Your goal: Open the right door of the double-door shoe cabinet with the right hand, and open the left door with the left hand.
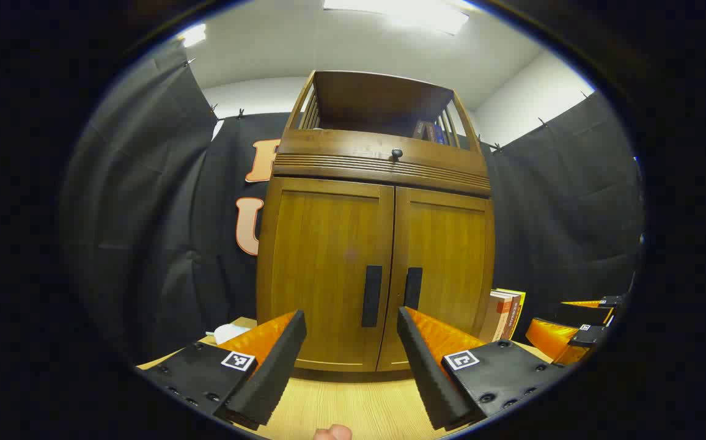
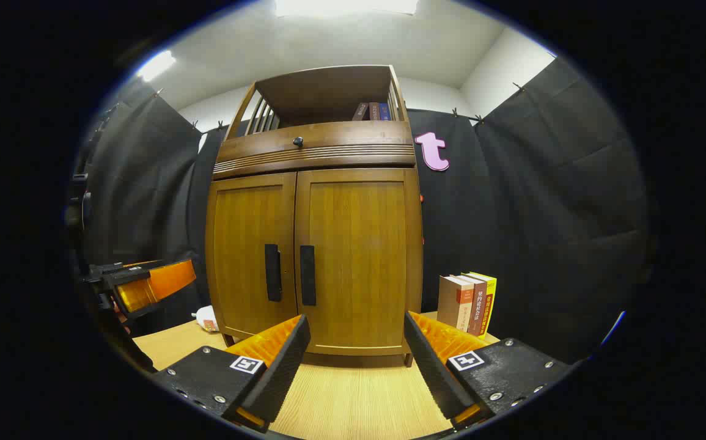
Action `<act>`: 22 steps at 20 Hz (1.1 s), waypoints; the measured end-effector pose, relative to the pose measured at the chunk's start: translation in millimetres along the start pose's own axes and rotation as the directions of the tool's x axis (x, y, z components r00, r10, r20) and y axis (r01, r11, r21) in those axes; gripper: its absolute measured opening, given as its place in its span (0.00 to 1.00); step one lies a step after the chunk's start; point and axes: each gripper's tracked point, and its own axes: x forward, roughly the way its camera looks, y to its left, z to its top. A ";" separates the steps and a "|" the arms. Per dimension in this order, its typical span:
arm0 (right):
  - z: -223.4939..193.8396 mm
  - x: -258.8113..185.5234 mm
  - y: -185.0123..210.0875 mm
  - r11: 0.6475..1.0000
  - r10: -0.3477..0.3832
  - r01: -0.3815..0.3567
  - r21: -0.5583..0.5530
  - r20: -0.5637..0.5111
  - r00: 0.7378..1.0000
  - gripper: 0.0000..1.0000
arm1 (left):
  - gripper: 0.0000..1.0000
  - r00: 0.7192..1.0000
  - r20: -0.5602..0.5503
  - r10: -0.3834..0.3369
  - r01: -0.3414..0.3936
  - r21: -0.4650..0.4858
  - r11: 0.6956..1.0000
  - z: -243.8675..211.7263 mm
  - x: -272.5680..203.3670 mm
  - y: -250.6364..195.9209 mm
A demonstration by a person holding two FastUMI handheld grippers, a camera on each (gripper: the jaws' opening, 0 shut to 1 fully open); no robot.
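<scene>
Brown wooden double-door shoe cabinet (image 2: 313, 244) shut — right gripper (image 2: 356, 360) fingers spread, left gripper (image 1: 349, 360) likewise; best squared onto black vertical right handle (image 2: 307, 275) first.

One cabinet (image 2: 313, 244), two doors, three standing books (image 2: 467, 302).

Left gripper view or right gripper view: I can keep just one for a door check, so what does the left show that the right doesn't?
Left gripper view: the left tool open up close, the right tool open farther off at the right, and a fingertip at the bottom edge. Right gripper view: the right tool up close, with the left tool farther off at the left. Shared: the shoe cabinet, its left door and right door both shut, and the books standing beside it on the table.
</scene>
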 end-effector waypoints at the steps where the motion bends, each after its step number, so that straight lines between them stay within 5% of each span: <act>1: 0.3 -0.3 -1.1 1.000 -0.003 0.003 0.000 0.000 1.000 0.94 | 0.96 1.000 0.000 -0.001 0.001 0.001 1.000 0.3 0.2 -0.2; 22: 12.6 -1.5 -2.9 1.000 -0.005 0.005 0.015 0.029 1.000 0.94 | 0.96 1.000 0.004 0.006 -0.006 0.018 1.000 -0.9 0.2 -0.8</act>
